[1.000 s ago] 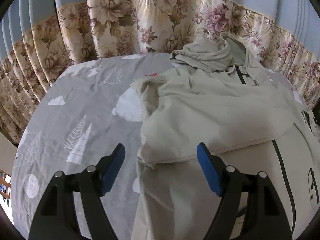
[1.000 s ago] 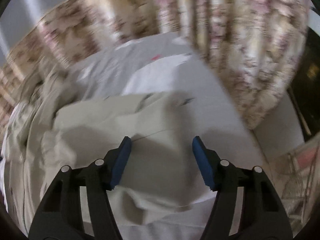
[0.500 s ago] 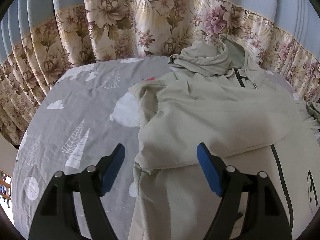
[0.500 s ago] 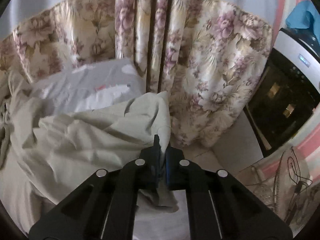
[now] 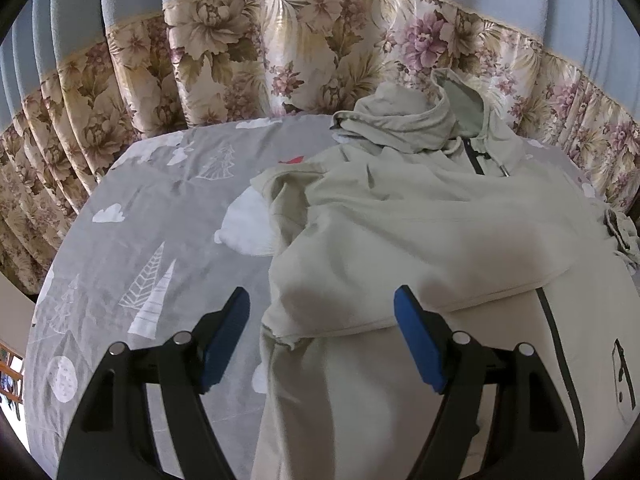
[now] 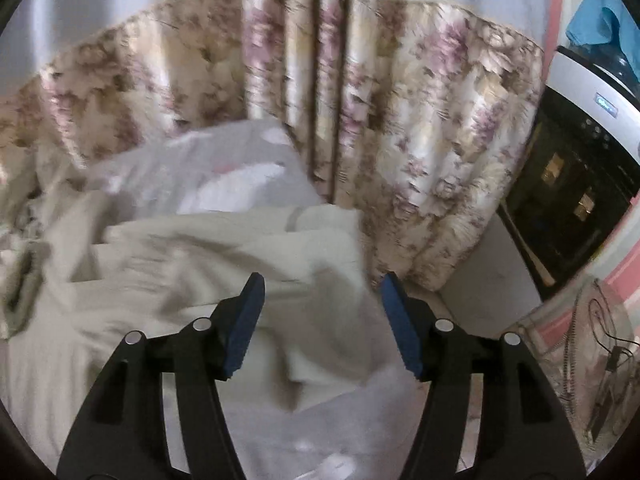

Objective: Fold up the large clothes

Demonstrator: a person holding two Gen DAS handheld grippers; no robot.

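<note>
While I hold the left gripper (image 5: 322, 338) still, its jaws stand wide and empty above the jacket (image 5: 420, 240), which lies spread on the bed (image 5: 132, 240) with its hood (image 5: 400, 120) toward the curtain (image 5: 240, 60). One sleeve (image 5: 400, 276) is already folded across the chest, its lower edge running just ahead of my fingertips. To do this step well, I judge I should keep that sleeve flat and not drag it while the other side is brought over, so the two sides end up even. Against the earlier frames, this view is almost unchanged: same opening, same place, only a crumpled bit of fabric now showing at the far right edge.

Over on the right wrist view, which is blurred, the right gripper (image 6: 322, 322) is open with nothing pinched; the jacket's right side lies bunched below and between the blue pads (image 6: 244, 322), near the bed's edge by the curtain. Half a second ago these jaws were clamped together on the fabric, and they have just been opening, so the cloth is released. My next grasp here, I think, should take the sleeve edge cleanly, not a loose bunch.
</note>
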